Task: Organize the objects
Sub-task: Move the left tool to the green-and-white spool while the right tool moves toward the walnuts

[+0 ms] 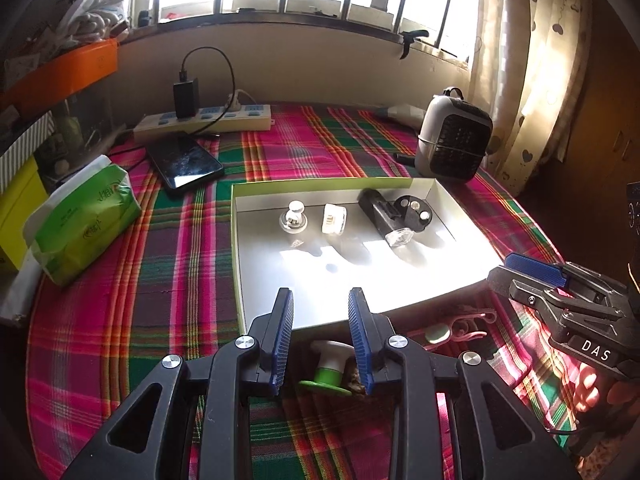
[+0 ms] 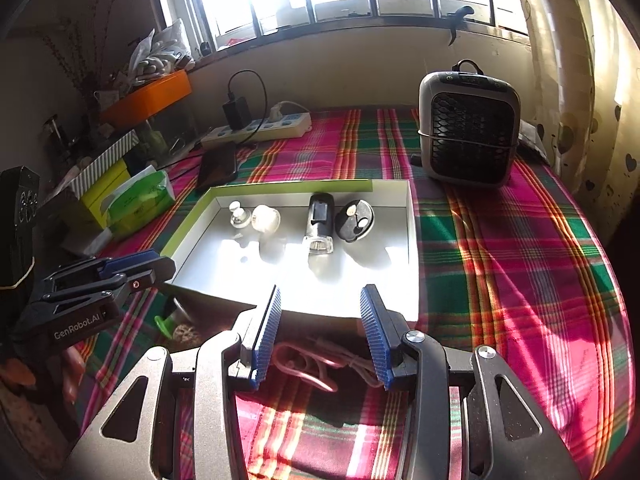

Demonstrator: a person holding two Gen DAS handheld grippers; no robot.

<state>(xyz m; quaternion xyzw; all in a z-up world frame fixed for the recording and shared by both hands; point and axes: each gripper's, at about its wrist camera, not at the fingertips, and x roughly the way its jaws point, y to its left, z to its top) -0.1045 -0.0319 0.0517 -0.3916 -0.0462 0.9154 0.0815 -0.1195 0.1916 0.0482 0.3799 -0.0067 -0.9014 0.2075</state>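
A white shallow box with a green rim (image 1: pixel 238 248) (image 2: pixel 413 240) lies on the plaid cloth. In it stand a small white knob (image 1: pixel 293 216) (image 2: pixel 239 214), a white round piece (image 1: pixel 334 220) (image 2: pixel 266 218), a black torch-like device (image 1: pixel 384 216) (image 2: pixel 319 220) and a black disc with coin cells (image 1: pixel 416 210) (image 2: pixel 355 220). My left gripper (image 1: pixel 320 296) (image 2: pixel 136 268) is open above a white and green stopper (image 1: pixel 328 364) (image 2: pixel 166 322) in front of the box, pads apart from it. My right gripper (image 2: pixel 322 296) (image 1: pixel 532 276) is open over a pink cable (image 2: pixel 312 360) (image 1: pixel 468 326).
A small grey fan heater (image 1: pixel 454 140) (image 2: pixel 470 128) stands behind the box on the right. At the back left are a phone (image 1: pixel 186 162), a power strip (image 1: pixel 204 120) with a charger and a green tissue pack (image 1: pixel 84 220). Stacked boxes line the left edge and a curtain hangs at the right.
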